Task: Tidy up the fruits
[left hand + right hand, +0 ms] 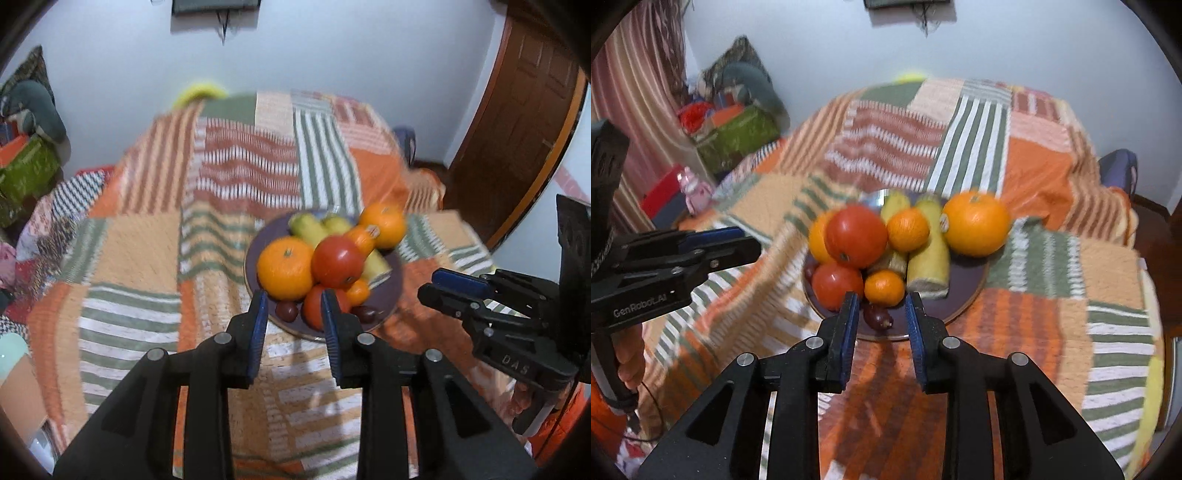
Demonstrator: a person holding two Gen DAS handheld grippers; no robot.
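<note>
Location of fruit: all visible fruit sits piled on one dark round plate (pixel 964 295) on the tabletop (pixel 1015 332), which is covered with a patchwork cloth (pixel 140 258).
Contents: two large oranges (pixel 977 223), two small oranges (pixel 908 229), two tomatoes (pixel 856 236), pale yellow-green cut pieces (pixel 929 266) of uncertain kind, and small dark fruits (pixel 877 315) at the near rim.
Arrangement: heaped and mixed, kinds touching one another; no sorted groups visible.
Left tongs (pixel 293 314): jaws slightly apart, nothing between them, poised above the plate's near edge.
Right tongs (pixel 881 314): jaws slightly apart, empty, also above the near rim; both frames are motion-blurred.
Fruit off the plate: none seen on the cloth.
Progress: judged at the outset; no fruit appears separated or held.
Remaining: the whole sorting, apparently; no second container is visible, so the destination cannot be told.
</note>
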